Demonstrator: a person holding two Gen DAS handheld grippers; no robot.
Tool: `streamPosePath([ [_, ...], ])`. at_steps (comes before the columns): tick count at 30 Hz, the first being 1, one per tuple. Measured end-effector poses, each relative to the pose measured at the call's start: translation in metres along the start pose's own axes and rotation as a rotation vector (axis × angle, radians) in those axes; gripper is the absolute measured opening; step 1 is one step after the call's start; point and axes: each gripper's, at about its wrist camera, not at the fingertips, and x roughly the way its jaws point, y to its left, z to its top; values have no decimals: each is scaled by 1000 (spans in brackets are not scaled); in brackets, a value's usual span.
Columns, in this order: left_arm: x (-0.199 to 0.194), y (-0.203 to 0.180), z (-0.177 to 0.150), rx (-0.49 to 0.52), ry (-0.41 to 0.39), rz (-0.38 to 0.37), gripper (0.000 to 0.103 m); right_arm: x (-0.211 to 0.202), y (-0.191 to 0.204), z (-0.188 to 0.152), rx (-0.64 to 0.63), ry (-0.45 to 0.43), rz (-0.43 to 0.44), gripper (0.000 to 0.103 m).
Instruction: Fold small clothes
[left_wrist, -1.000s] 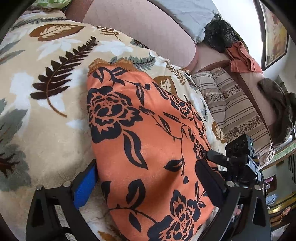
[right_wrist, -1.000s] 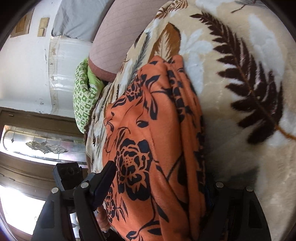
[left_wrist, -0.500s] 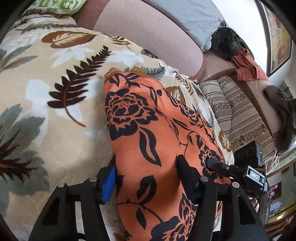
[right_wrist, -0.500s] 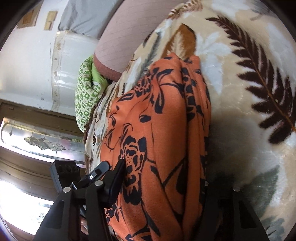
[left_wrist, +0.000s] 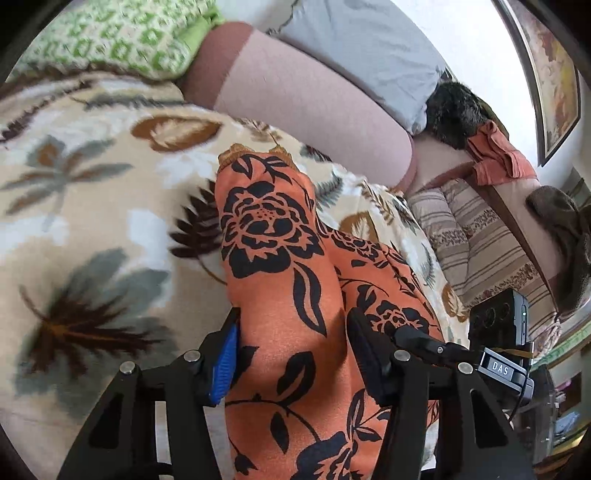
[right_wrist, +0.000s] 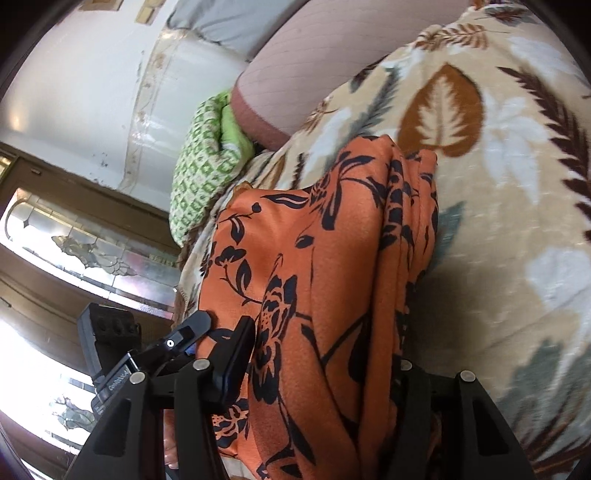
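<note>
The orange floral garment (left_wrist: 295, 295) lies bunched lengthwise on the leaf-print blanket (left_wrist: 92, 221) covering the bed, its near end raised off it. My left tool (left_wrist: 291, 354) pinches a thick fold of it, jaws closing. My right tool (right_wrist: 321, 362) clamps the other edge. A green patterned cloth (right_wrist: 199, 173) sits beyond, beside a pinkish bolster (left_wrist: 314, 96).

One orange floral garment (left_wrist: 273, 258), bunched up at 6 o'clock on one leaf-print blanket (left_wrist: 92, 221). Two grippers, left gripper (left_wrist: 291, 354) and right gripper (right_wrist: 321, 354). One green patterned pillow (left_wrist: 122, 37) at 11, one grey pillow (left_wrist: 362, 48) at 1, one striped cushion (left_wrist: 480, 251) at 3.
</note>
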Motion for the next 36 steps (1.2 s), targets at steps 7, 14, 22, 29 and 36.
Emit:
streamPosePath([
  [7,-41,26,4,-20,-51,43,58,24,34,-10,-49,-7,55,56],
  [14,-48,38,1,-24,-11,74,58,36,45,-30,-70,15,37,56],
  [22,-23,53,-17,-27,74,209,62,51,8,-38,43,130,-78,60],
  [29,-53,23,-27,69,-10,383,75,25,17,-36,6,87,-142,62],
  [36,-120,-28,-52,214,-217,618,86,-49,66,-66,-205,-137,-283,62],
])
